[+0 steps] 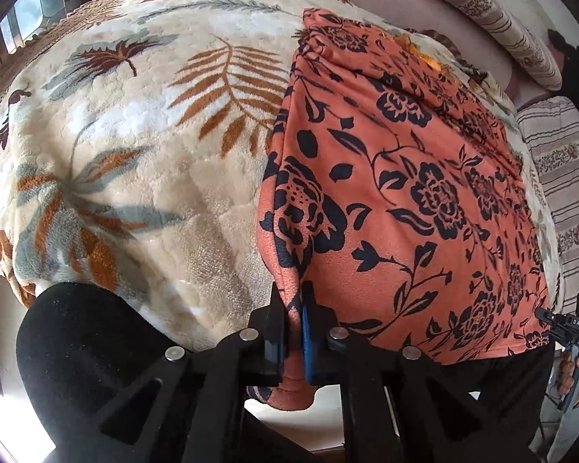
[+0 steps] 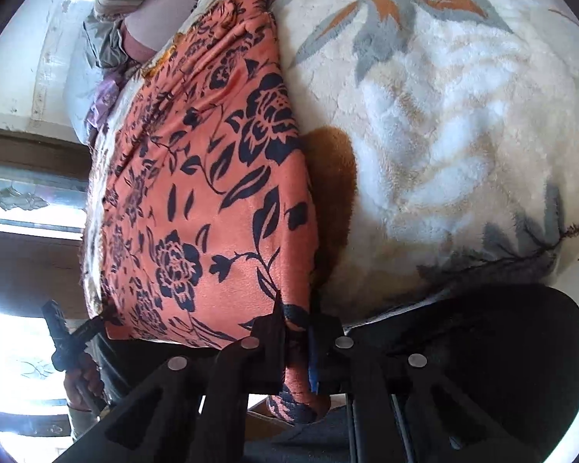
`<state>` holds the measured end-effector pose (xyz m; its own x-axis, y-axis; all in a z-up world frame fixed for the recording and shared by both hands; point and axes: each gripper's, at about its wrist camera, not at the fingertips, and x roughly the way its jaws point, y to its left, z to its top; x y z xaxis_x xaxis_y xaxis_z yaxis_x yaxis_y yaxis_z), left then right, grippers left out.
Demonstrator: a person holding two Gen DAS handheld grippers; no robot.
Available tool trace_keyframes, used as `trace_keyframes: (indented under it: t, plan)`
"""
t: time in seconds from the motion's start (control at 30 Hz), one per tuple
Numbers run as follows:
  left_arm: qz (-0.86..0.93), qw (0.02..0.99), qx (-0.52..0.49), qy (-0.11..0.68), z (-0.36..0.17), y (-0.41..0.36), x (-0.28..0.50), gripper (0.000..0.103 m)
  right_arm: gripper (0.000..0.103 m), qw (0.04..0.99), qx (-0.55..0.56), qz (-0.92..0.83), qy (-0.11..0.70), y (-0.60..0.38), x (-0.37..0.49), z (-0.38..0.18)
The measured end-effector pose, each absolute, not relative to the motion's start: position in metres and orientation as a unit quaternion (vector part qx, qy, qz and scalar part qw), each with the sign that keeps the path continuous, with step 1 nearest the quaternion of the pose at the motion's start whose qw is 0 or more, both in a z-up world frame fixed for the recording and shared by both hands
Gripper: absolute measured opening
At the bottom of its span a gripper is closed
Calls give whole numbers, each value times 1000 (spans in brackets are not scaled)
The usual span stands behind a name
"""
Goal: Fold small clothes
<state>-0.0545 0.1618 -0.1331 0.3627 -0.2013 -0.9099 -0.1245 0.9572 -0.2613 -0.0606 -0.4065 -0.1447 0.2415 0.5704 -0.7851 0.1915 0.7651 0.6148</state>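
An orange garment with a black flower print (image 1: pixel 405 177) lies spread on a cream leaf-patterned blanket (image 1: pixel 143 123). My left gripper (image 1: pixel 294 308) is shut on the garment's near left corner; cloth bunches between the jaws and hangs below. My right gripper (image 2: pixel 295 318) is shut on the near right corner of the same garment (image 2: pixel 197 193). Each gripper shows in the other's view: the right one at the far right edge (image 1: pixel 559 324), the left one at the lower left (image 2: pixel 69 332). The near hem is stretched between them.
The blanket (image 2: pixel 444 115) covers a bed. Striped pillows (image 1: pixel 482 11) and a striped sheet (image 1: pixel 567 177) lie beyond the garment. A window (image 2: pixel 27 200) and a wall stand to the side. My dark sleeve (image 1: pixel 88 347) fills the lower left corner.
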Motion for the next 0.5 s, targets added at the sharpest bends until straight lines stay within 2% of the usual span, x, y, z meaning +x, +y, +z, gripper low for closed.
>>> trace_keyframes:
  t: [0.07,0.1,0.17,0.2,0.23,0.27,0.37,0.4,0.43,0.5]
  plan:
    - [-30,817,-151,556,-128,165,-57,8,8,726,332,132,587,-413,-63,-139]
    - [-28,816,-147,559,-129,165,-57,10,12,729,334,126,585,-415,-62,-140]
    - [-23,809,-144,570,-139,166,-57,13,12,714,331,125,605,-413,-59,-151]
    - [-20,801,-143,581,-146,166,-56,17,12,711,329,125,609,-411,-57,-153]
    - [-15,795,-141,589,-152,165,-55,31,12,714,320,124,610,-409,-55,-153]
    - [-13,794,-145,590,-155,165,-56,40,14,714,314,125,613,-407,-53,-154]
    - [-18,796,-150,587,-156,162,-54,44,16,703,305,122,631,-403,-48,-164]
    - [-19,795,-141,589,-156,160,-53,39,15,702,301,124,633,-402,-47,-165]
    - [-22,797,-129,589,-154,158,-53,8,15,704,298,125,633,-401,-46,-164]
    - [-34,801,-142,581,-145,158,-50,5,8,708,312,134,619,-407,-48,-156]
